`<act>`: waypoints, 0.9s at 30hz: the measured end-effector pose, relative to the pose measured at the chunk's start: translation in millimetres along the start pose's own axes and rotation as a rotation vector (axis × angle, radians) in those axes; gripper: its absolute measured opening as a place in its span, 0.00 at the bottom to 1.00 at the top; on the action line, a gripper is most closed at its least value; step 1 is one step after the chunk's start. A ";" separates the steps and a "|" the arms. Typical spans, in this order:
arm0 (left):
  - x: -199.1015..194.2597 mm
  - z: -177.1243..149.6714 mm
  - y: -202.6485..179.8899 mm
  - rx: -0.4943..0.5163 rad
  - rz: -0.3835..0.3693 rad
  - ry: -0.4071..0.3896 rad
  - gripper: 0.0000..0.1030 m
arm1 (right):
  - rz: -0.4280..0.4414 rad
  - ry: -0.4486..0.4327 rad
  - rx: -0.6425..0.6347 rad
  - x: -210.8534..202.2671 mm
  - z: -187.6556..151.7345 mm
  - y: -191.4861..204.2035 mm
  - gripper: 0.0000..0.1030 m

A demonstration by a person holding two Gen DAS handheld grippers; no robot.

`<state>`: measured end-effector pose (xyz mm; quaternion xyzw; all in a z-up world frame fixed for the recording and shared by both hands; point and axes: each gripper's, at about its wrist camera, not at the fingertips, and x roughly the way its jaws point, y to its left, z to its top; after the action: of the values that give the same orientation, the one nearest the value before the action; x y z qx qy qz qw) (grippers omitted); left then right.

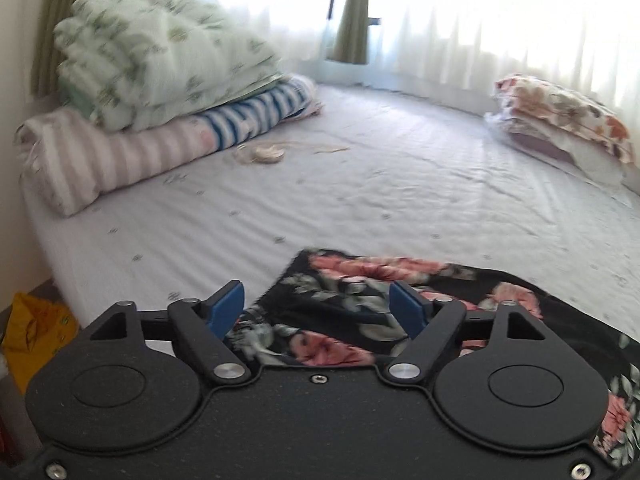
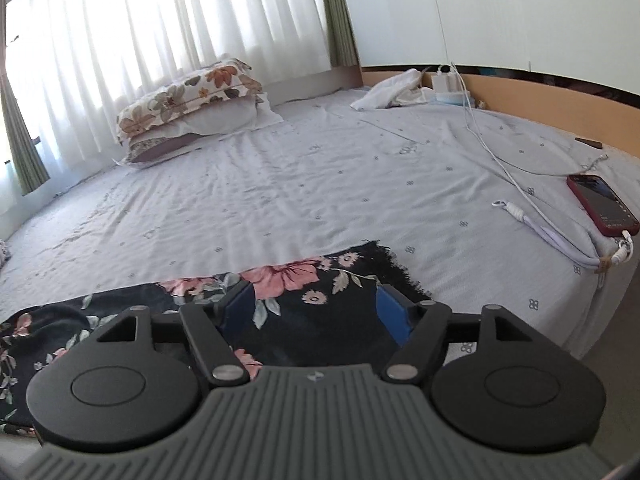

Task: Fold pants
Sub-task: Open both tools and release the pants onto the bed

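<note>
Across the near edge of the bed (image 2: 320, 184), at six o'clock from where I stand, the pants (image 2: 312, 280) lie flat on the pale sprigged sheet, a dark floral cloth with pink blooms and grey leaves; their long axis looks to run side to side along that edge, from nine o'clock to three, though how many layers are stacked I cannot tell. Both tools sit directly over the cloth, one toward each end, so neither hand is clearly the nearer; the left gripper (image 1: 320, 306) has its blue fingers spread wide with fabric below and between them but nothing pinched; the right gripper (image 2: 316, 312) stands likewise spread and empty, beside a frayed-looking edge at about one o'clock from its tips. My guess is that any next fold wants both to drop straight down and nip the edge beneath them. Soft, thin and limp, the cloth should drape and slide. Farther off, quilts (image 1: 160, 56) are piled at ten o'clock, a flowered pillow (image 2: 188, 96) at eleven, a red phone (image 2: 604, 204) with its white cable (image 2: 520, 184) at two.
</note>
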<state>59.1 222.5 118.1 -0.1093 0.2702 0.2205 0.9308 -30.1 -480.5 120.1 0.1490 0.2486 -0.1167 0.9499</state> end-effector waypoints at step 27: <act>-12.6 -162.1 -142.9 0.393 -0.162 0.118 0.53 | 0.202 0.077 -0.059 62.5 -88.7 137.3 0.88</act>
<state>42.9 40.2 2.5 0.0399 0.3524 0.0816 0.9314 24.7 -332.0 45.5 0.1498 0.2721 -0.0072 0.9505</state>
